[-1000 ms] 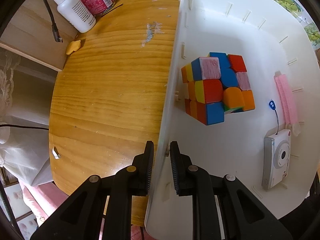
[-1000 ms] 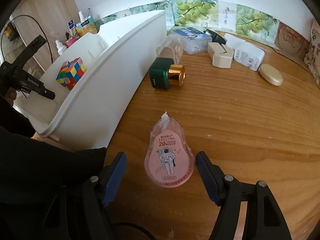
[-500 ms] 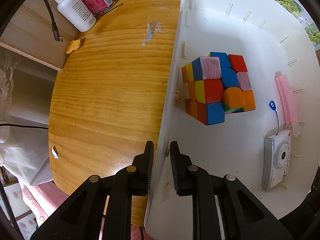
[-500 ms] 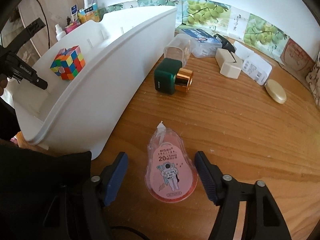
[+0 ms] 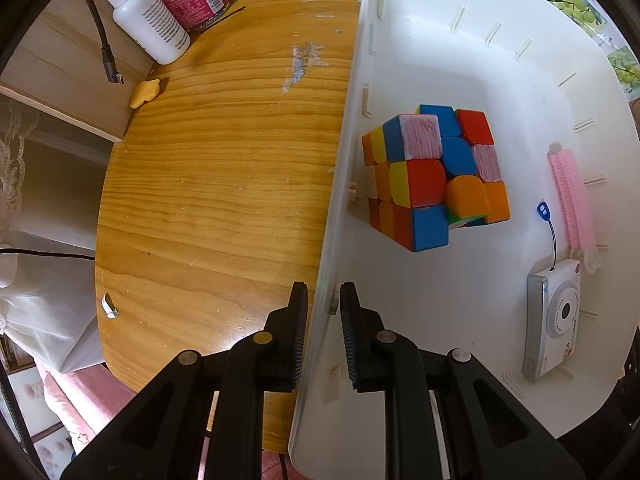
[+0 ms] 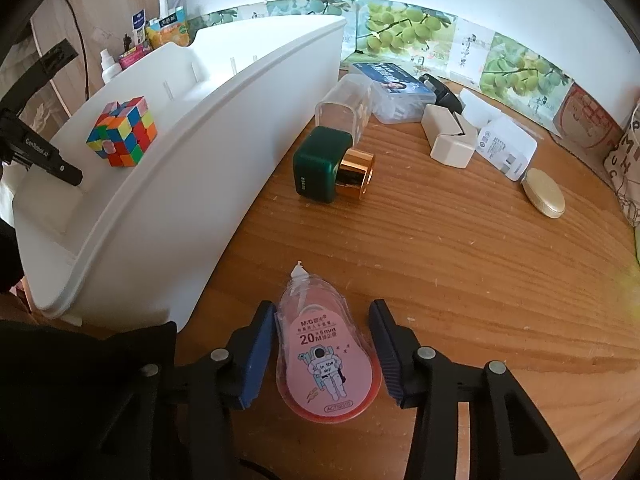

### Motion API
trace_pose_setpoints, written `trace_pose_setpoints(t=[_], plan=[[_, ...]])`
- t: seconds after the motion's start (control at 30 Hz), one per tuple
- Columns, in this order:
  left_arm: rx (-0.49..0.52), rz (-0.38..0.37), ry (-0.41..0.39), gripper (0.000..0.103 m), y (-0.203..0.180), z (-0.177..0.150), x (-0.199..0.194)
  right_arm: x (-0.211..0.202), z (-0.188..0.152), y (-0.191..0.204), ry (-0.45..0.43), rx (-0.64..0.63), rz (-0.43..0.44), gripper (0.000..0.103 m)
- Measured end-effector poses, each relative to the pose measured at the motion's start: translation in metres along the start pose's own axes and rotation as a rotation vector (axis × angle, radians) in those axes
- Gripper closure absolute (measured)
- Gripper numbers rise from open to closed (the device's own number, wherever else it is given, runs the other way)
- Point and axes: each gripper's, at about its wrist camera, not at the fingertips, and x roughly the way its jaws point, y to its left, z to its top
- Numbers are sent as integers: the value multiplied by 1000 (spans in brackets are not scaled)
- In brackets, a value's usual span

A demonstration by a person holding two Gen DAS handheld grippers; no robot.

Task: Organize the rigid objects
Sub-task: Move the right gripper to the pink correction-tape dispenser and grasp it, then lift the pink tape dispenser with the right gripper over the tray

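Note:
My left gripper (image 5: 323,292) points straight down and is shut on the near wall of a white storage bin (image 5: 440,40). Inside the bin lie a multicoloured puzzle cube (image 5: 432,176), a small white toy camera (image 5: 556,320) and a pink ribbed piece (image 5: 572,200). In the right wrist view a pink correction tape (image 6: 324,352) with an astronaut label lies flat on the wooden table, beside the bin (image 6: 180,184). My right gripper (image 6: 324,308) straddles the tape and its jaws are closing. The left pad is at the tape's edge and a narrow gap shows on the right.
A green bottle with a gold cap (image 6: 332,170) lies on its side beyond the tape. Behind it sit a clear box (image 6: 348,104), white chargers (image 6: 452,136) and a gold oval case (image 6: 544,192). A white bottle (image 5: 148,20) and a hanging cable (image 5: 108,56) are left of the bin.
The right gripper's jaws have narrowed around the correction tape, and it has tilted and edged forward over it. The left gripper and the bin have stayed still.

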Motion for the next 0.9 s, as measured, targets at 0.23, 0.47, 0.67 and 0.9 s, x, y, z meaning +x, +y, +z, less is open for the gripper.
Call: trace_pose_setpoints(t=[0.23, 0.47, 0.67, 0.9], plan=[[2, -1, 1, 83, -1, 0, 1, -1, 3, -4, 1, 24, 1, 64], [3, -2, 1, 83, -1, 0, 1, -4, 0, -7, -21, 50, 24, 65], [6, -5, -4, 83, -3, 0, 1, -14, 1, -15, -64, 105, 38, 65], [5, -10, -5, 83, -2, -2, 1, -32, 7, -28, -135, 172, 43, 65]])
